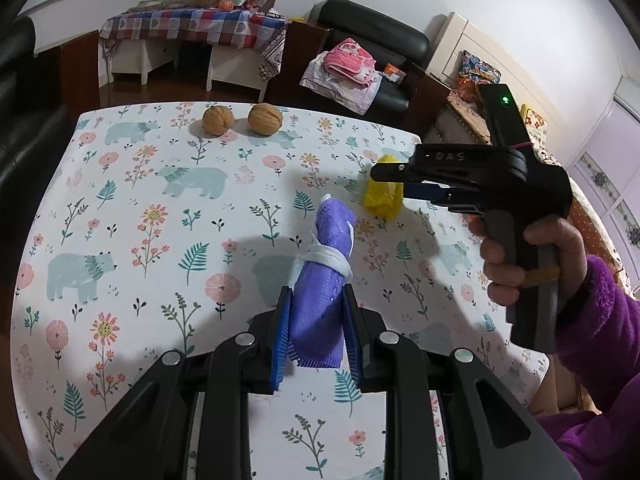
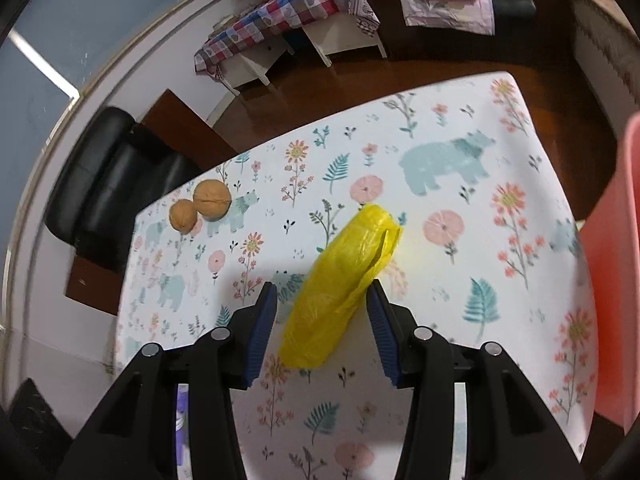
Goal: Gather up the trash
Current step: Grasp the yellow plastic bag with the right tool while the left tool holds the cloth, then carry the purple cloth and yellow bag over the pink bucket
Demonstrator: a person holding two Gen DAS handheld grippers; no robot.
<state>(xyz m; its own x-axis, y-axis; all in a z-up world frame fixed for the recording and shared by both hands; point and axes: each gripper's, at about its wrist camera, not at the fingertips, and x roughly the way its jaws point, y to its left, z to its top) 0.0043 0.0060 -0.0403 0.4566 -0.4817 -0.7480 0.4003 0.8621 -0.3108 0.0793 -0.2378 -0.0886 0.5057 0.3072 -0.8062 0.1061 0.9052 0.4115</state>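
Two walnuts [image 1: 240,119] sit at the table's [image 1: 132,208] far edge, untouched. Left gripper [image 1: 316,334] is clenched on the purple roll [image 1: 324,272], a rolled cloth tied with a white band. Yellow bag [image 2: 340,284] lies on the table between the right gripper's [image 2: 322,334] parted jaws, pads not pressing it: not yet grasped. Pink container [image 2: 616,280] at far right; its contents are not visible. Judged: one item in hand, nothing seen binned yet.
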